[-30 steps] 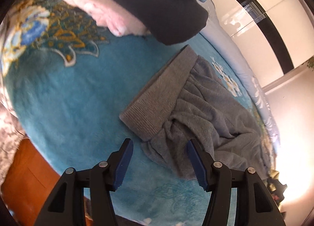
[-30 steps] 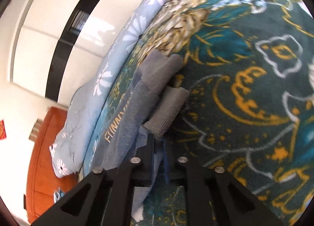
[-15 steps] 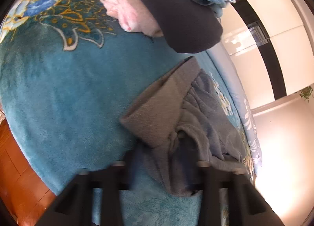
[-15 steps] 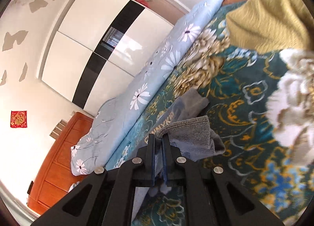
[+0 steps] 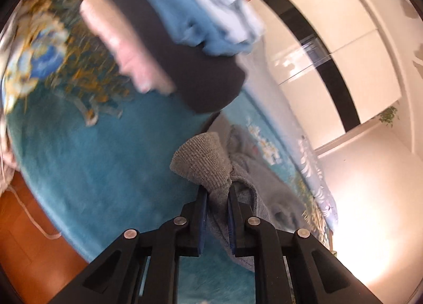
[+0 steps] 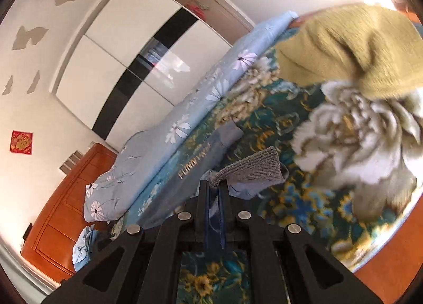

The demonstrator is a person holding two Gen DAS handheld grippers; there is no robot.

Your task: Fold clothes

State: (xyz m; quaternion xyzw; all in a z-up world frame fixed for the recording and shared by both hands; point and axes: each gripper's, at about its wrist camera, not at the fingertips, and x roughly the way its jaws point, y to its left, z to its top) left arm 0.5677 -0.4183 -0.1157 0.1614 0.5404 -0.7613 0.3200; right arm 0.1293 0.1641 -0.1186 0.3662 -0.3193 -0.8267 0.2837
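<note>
A grey sweatshirt with a ribbed hem (image 5: 206, 164) lies on a teal floral blanket (image 5: 92, 161). My left gripper (image 5: 217, 193) is shut on the ribbed hem and holds it lifted off the blanket. In the right wrist view the same grey sweatshirt (image 6: 206, 161) shows gold lettering, and my right gripper (image 6: 213, 185) is shut on its other ribbed edge (image 6: 253, 169), also raised. The cloth between the two grips hangs down and is partly hidden by the fingers.
A pile of clothes, dark grey (image 5: 190, 66), pink (image 5: 124, 47) and light blue (image 5: 211, 13), sits behind the sweatshirt. A mustard knit garment (image 6: 349, 47) lies at the far right. A flowered light blue quilt (image 6: 185, 124) runs along the bed. A white wardrobe (image 6: 148, 40) stands behind it.
My left gripper went from open above the hem to shut on it and lifted it. My right gripper stayed shut on the sweatshirt and rose, tilting up toward the wardrobe.
</note>
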